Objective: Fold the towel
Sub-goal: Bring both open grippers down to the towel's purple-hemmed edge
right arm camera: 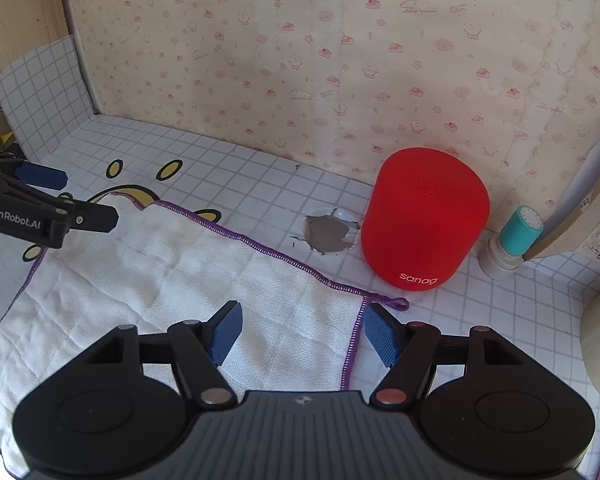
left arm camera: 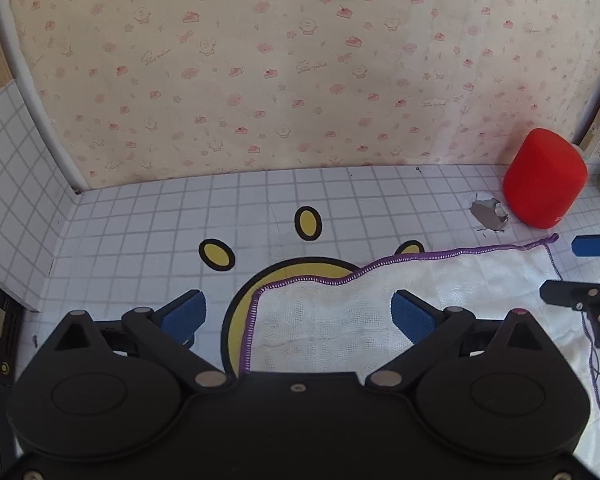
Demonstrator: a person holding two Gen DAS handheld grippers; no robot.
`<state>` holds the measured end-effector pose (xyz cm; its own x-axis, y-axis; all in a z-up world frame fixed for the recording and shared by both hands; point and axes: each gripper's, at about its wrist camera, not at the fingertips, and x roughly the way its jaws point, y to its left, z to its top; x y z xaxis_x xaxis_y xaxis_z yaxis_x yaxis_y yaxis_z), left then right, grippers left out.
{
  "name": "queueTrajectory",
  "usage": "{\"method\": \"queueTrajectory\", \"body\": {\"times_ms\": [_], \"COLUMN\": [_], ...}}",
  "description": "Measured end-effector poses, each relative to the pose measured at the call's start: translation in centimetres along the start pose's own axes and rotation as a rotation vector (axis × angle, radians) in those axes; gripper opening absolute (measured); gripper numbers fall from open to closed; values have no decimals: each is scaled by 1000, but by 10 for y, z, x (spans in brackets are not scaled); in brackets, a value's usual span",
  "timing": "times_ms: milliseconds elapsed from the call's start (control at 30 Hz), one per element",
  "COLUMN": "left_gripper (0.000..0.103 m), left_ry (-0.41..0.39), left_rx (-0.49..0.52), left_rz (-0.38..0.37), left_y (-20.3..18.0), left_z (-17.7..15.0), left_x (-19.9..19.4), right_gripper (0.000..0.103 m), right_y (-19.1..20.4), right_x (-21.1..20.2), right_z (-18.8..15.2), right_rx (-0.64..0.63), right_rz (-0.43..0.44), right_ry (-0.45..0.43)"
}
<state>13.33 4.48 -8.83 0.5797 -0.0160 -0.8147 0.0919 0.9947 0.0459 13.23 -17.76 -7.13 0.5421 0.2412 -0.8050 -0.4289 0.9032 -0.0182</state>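
A white towel (left arm camera: pixel 440 300) with purple stitched edging lies flat on the checked table; it also shows in the right wrist view (right arm camera: pixel 160 280). My left gripper (left arm camera: pixel 298 314) is open, its blue pads straddling the towel's far left corner just above it. My right gripper (right arm camera: pixel 302 334) is open over the towel's far right corner, near the purple loop (right arm camera: pixel 396 303). The right gripper shows at the right edge of the left wrist view (left arm camera: pixel 588 272). The left gripper shows at the left of the right wrist view (right arm camera: pixel 52 200).
A red Sanag speaker (right arm camera: pixel 424 218) stands beyond the towel's right corner, also in the left wrist view (left arm camera: pixel 544 178). A torn hole (right arm camera: pixel 330 234) in the table cover lies beside it. A teal-capped bottle (right arm camera: pixel 516 236) stands at the right. Patterned wall (right arm camera: pixel 340 60) behind.
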Motion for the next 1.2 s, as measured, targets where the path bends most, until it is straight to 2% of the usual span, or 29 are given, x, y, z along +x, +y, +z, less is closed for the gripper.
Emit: {"method": "queueTrajectory", "body": {"times_ms": [267, 500, 667, 867, 1200], "left_gripper": [100, 101, 100, 93, 93], "left_ry": [19, 16, 3, 9, 41], "left_rx": [38, 45, 38, 20, 36], "left_rz": [33, 35, -14, -89, -127], "left_y": [-7, -2, 10, 21, 25], "left_z": [3, 6, 8, 13, 14], "left_x": [3, 6, 6, 8, 17], "right_gripper": [67, 67, 67, 67, 67], "right_y": [-26, -27, -22, -19, -13], "right_x": [5, 7, 7, 6, 9], "right_z": [1, 6, 7, 9, 10], "right_rx": [79, 80, 87, 104, 120], "right_rz": [59, 62, 31, 1, 5], "right_ry": [-9, -13, -14, -14, -1]}}
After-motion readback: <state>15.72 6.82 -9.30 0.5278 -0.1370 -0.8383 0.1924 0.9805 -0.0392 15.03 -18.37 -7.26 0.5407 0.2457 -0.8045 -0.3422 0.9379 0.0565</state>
